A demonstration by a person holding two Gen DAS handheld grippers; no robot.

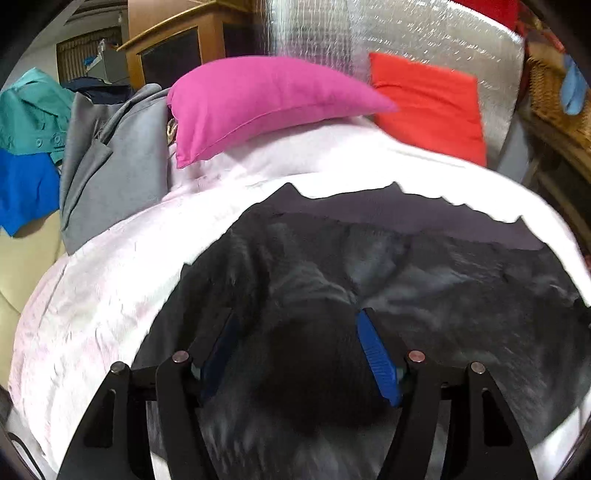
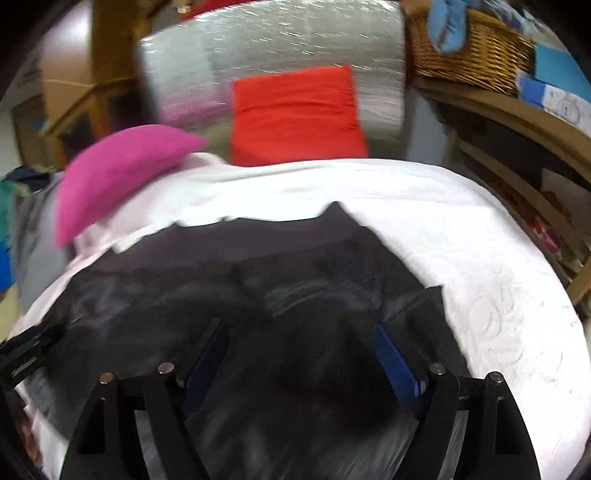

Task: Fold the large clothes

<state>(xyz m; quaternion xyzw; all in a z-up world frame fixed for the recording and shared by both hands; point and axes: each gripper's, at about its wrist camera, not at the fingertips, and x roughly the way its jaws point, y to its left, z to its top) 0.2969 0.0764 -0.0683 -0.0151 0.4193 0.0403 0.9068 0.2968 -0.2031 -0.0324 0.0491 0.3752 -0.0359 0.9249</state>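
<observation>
On the bed a dark garment lies spread for folding; both grippers, left and right, hover above, fingers apart, holding nothing.

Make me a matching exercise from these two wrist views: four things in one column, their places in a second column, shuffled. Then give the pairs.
Things:
1. pink pillow
2. red cushion
3. dark garment
4. wicker basket

Places:
A. spread on the white bedcover
B. up on a wooden shelf
C. leaning against the silver panel
D. beside the grey clothes

Pairs: 1-D, 2-C, 3-A, 4-B
</observation>
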